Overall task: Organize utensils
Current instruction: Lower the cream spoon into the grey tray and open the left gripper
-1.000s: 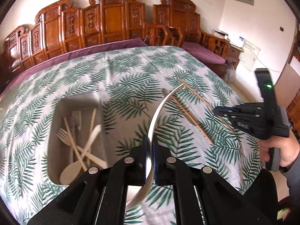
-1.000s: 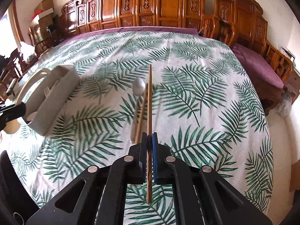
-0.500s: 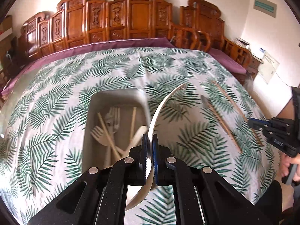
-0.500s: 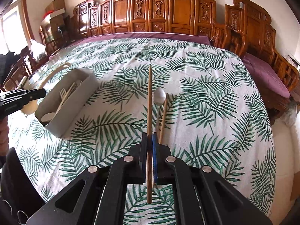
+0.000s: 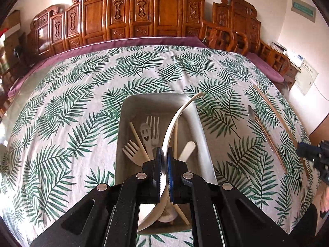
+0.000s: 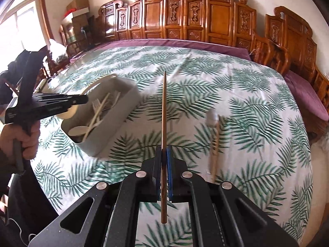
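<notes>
Grey bin point(image 5: 202, 135) is the landmark: the left gripper point(image 5: 163, 158) pinches a cream spoon point(image 5: 174, 121) right above it, likely to drop it in. Right gripper point(image 6: 163, 156) pinches a chopstick point(image 6: 163, 113) beside the bin, probably waiting.

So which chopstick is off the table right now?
The dark brown chopstick clamped in the right gripper, raised above the cloth. The paler one lies on the tablecloth beside the metal spoon.

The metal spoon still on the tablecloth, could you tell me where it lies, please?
In the right wrist view, the metal spoon lies on the tablecloth right of the held chopstick, beside a loose chopstick.
</notes>
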The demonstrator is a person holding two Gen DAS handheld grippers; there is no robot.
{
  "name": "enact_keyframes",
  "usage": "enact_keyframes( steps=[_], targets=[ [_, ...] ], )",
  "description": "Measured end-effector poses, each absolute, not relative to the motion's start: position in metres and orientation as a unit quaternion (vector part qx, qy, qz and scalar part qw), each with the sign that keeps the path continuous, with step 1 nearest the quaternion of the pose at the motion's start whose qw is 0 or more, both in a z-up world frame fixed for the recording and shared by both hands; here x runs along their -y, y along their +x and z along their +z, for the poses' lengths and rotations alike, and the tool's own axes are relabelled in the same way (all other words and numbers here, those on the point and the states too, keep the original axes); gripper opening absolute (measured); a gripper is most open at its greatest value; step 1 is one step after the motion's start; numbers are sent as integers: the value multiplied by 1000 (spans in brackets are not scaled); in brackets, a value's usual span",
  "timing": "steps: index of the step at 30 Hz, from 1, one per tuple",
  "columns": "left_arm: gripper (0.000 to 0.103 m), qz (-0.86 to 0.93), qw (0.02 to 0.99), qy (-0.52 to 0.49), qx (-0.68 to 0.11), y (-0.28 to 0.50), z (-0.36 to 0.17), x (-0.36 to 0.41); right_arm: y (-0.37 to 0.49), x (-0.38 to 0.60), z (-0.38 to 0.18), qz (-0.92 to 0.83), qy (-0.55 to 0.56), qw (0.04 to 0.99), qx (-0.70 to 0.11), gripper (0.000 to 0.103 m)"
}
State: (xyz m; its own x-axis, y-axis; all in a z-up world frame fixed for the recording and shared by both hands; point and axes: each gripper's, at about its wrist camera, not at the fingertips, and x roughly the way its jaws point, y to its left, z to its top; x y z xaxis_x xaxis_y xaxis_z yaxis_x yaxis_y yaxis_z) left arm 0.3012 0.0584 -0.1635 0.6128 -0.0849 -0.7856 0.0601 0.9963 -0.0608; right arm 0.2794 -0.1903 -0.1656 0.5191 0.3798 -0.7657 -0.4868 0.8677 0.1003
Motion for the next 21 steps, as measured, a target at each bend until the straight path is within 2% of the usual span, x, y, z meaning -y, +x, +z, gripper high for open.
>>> enact_keyframes(
  steps=[8,11,13,21],
  targets=[
    [4,-43,901,-11,-431,310,-160,-63,281,147,-165,275,-60,861,-424,6],
    [7,-46,903,-13,-427,310,-157,-66,282,131,-166,282,-61,857,-427,6],
    [15,-49,905,-14,-422,307,-154,-70,282,123,-167,287,-63,855,-428,6],
    [15,-58,912,-8,-407,292,-139,-85,287,84,-171,300,-72,847,-433,6]
  ],
)
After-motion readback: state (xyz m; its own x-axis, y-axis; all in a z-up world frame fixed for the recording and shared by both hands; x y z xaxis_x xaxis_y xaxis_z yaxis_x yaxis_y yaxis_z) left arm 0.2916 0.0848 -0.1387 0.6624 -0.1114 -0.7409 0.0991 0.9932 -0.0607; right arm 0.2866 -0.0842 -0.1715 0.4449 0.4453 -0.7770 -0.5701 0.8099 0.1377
